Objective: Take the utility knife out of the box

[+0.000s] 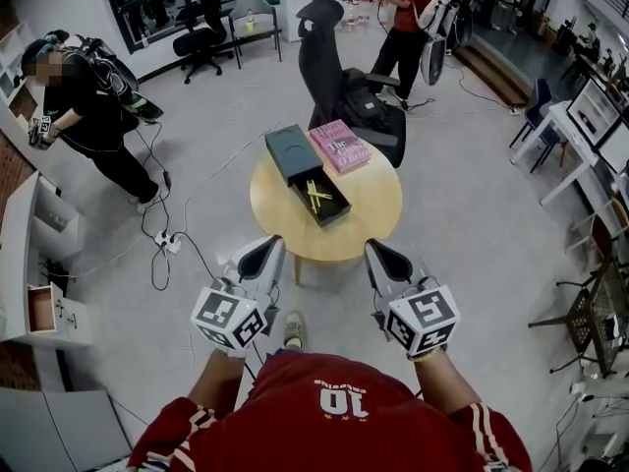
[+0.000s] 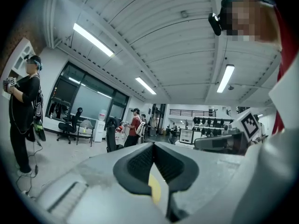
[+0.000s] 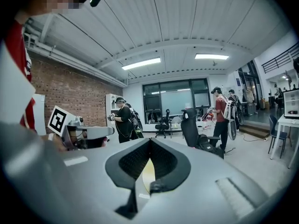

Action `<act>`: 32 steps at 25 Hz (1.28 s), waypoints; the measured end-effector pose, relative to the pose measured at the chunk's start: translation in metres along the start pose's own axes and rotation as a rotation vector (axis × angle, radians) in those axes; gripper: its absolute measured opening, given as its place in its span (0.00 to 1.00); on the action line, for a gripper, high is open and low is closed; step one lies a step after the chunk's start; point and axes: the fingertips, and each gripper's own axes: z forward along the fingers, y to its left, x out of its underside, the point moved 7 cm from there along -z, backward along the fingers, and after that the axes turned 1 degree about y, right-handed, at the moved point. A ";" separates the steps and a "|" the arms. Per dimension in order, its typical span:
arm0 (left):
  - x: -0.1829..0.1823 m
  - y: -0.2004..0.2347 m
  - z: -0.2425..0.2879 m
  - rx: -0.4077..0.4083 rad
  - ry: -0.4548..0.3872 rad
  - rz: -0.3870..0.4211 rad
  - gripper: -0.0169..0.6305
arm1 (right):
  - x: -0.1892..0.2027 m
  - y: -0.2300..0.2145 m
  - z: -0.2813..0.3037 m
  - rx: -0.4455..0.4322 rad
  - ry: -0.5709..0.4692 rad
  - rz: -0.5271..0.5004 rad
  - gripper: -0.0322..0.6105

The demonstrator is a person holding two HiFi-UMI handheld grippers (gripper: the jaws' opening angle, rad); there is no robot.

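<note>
Jaws pressed together, empty, on left gripper [image 1: 265,251] and right gripper [image 1: 379,255]; open one before reaching the box [image 1: 341,206] on the worktop [image 1: 375,216], then pinch the yellow utility knife [image 1: 315,196] midway.

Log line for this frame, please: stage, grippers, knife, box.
stage: pre-grasp | left gripper: shut, empty | right gripper: shut, empty | utility knife: inside open box | box: on round table

left tool [image 1: 265,252] closed, right tool [image 1: 383,256] closed, side by side
</note>
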 end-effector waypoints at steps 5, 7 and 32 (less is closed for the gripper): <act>-0.014 0.029 0.018 -0.004 -0.004 -0.001 0.03 | -0.015 -0.006 0.036 -0.006 0.007 -0.002 0.05; -0.020 0.042 0.024 -0.006 -0.003 -0.003 0.03 | -0.020 -0.007 0.050 -0.009 0.007 -0.004 0.05; -0.044 0.196 0.103 0.073 0.016 -0.004 0.03 | -0.046 -0.020 0.196 0.102 -0.031 0.004 0.05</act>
